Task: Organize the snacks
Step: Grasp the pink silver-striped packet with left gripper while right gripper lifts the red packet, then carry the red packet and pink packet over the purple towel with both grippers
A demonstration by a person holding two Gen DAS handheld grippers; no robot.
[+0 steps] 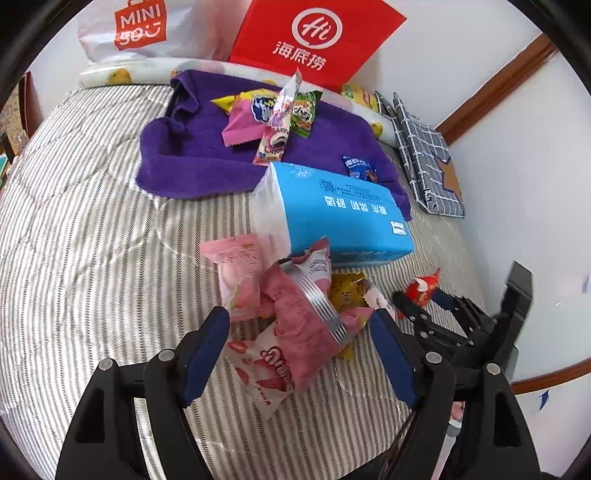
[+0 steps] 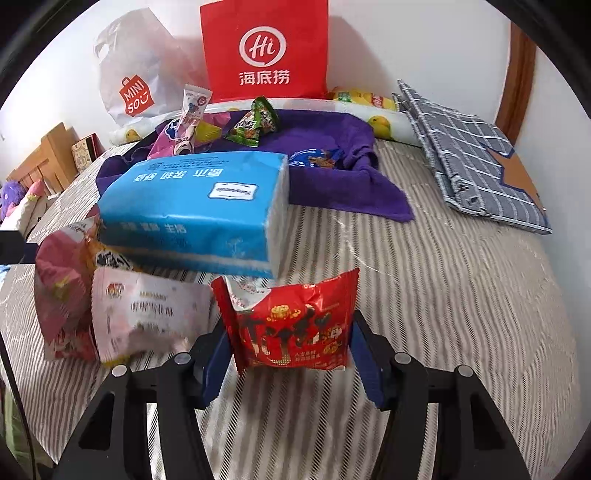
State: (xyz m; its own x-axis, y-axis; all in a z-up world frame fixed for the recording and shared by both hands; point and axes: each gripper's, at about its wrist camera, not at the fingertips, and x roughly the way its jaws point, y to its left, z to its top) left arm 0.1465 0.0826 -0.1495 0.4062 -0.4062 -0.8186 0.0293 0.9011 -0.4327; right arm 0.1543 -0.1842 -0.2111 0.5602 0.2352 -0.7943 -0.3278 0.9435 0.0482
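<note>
On the striped bedspread lies a heap of pink snack packets with a yellow packet behind it. My left gripper is open and straddles this heap, its blue pads on either side. In the right wrist view, my right gripper is shut on a red snack packet, which stands upright between its pads. The same red packet shows at the right of the left wrist view. More snacks lie on a purple towel further back.
A blue tissue pack lies between the heap and the towel. A red paper bag and a white shopping bag lean on the wall. A folded checked fabric bin sits at the right by the wall.
</note>
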